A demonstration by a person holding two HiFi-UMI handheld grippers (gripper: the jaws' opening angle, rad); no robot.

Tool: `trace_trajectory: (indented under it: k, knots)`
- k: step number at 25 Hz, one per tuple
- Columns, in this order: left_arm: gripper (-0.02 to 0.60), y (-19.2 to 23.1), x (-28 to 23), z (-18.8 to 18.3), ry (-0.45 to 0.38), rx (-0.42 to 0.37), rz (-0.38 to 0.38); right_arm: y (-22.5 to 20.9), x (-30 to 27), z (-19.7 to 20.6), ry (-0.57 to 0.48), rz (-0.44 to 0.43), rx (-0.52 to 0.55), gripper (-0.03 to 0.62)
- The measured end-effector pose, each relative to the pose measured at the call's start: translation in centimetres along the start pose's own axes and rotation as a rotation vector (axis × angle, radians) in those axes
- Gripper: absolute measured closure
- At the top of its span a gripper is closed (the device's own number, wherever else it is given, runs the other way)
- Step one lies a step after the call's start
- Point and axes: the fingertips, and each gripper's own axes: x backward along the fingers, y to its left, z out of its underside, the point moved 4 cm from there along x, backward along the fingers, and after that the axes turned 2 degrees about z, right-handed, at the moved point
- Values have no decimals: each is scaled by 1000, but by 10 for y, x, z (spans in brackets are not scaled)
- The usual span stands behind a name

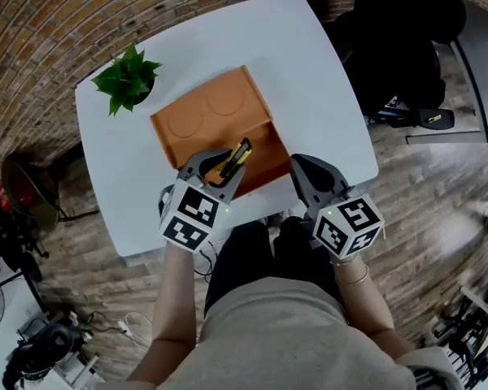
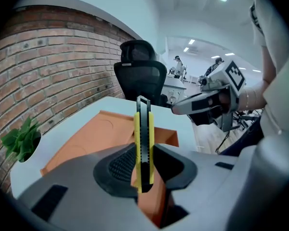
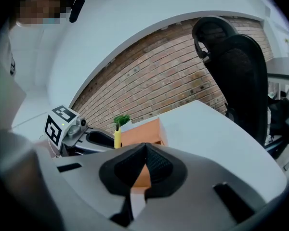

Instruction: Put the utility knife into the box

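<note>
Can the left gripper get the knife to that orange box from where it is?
Probably yes. The left gripper, gripping the knife, is right over the near edge of the box, with nothing between.

No legible words or numbers anywhere, apparently; only wordless square coded markers [image 1: 197, 214].

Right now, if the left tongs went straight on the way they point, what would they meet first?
Probably the orange rectangular box: the left tongs, shut on the yellow utility knife, aim down at it, though depth is unclear.
</note>
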Motion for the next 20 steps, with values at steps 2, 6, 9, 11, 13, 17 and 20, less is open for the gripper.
trace_trajectory:
  k: [2,6,9,11,13,17,20]
  knots:
    - [468,0,-8,0,29,-11,11,-4,2,2,0,11,-12,595]
    - [468,-5,-26,2,99,-53,28,-12,4,5,-2,33,-27,595]
    - [468,-11,-38,9,176,-102,33,-16,7,8,-2,37,-40,595]
    - [468,-14,-46,14,232,-131,33,-19,10,11,1,34,-45,595]
    - [468,-17,-51,18,276,-155,30,-23,13,12,3,38,-50,595]
    - [468,-17,-60,23,324,-154,23,-28,16,13,1,44,-60,595]
    - [468,-17,-67,26,369,-141,34,-31,18,16,6,42,-67,595]
